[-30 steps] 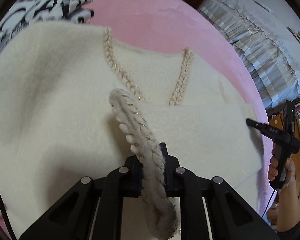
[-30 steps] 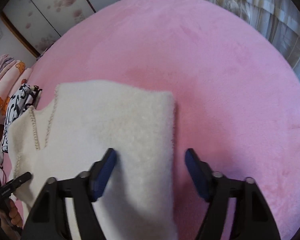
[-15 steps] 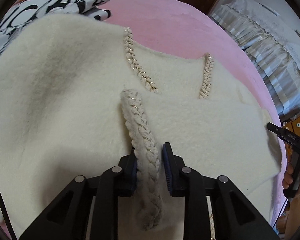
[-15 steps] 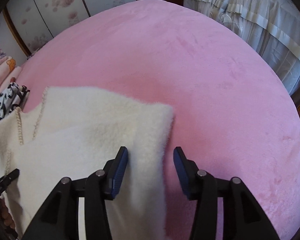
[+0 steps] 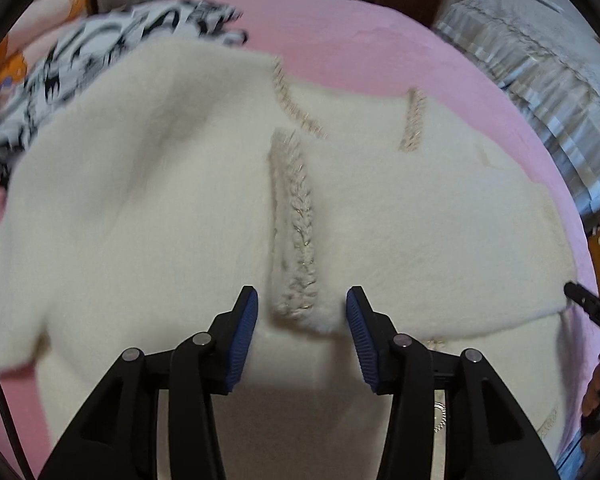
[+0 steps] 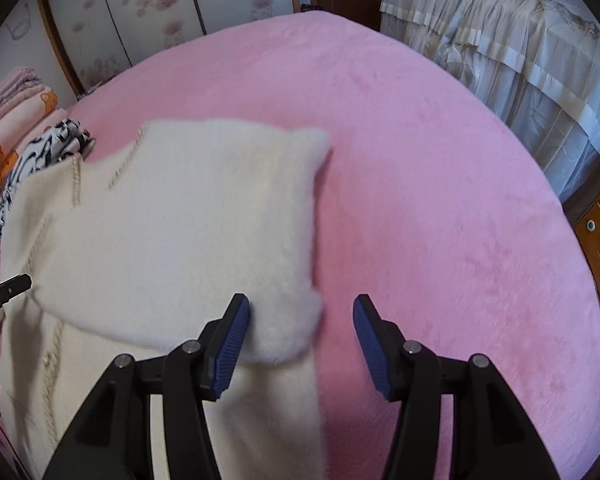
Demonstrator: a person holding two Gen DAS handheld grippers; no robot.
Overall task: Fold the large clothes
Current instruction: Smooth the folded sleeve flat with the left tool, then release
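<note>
Now your left gripper (image 5: 302, 332) stands with its jaws wide apart, blue pads (image 5: 242, 342) clear of the fabric, and the braided trim (image 5: 294, 216) of the cream fuzzy cardigan (image 5: 140, 208) lies loose between them, running from the gap up toward 12 o'clock. That trim edges a folded-over panel whose lower corner sits just ahead of the pads. The cardigan spreads across most of the left wrist view, flat on the pink blanket (image 5: 340, 28), with two more lines of trim marking the neckline up around 12 and 1 o'clock. At 10 o'clock a black-and-white patterned cloth (image 5: 92, 60) lies touching the cardigan's far edge. Over at 3 o'clock you can see the tip of your right gripper (image 5: 588, 308) beside the folded panel's corner; the view is a little blurred. Your right gripper (image 6: 300, 340) is also spread wide, holding nothing: its left pad (image 6: 230, 348) is just against the fuzzy corner of the folded panel (image 6: 188, 220), while its right pad hangs over bare pink blanket. From there the folded panel stretches toward 11 o'clock, laid over the rest of the garment, whose trimmed front runs down at 8 o'clock. A ruffled, pale bedspread (image 6: 500, 48) sits at 1 o'clock, and folded pink bedding (image 6: 12, 108) is stacked at 9 o'clock.
</note>
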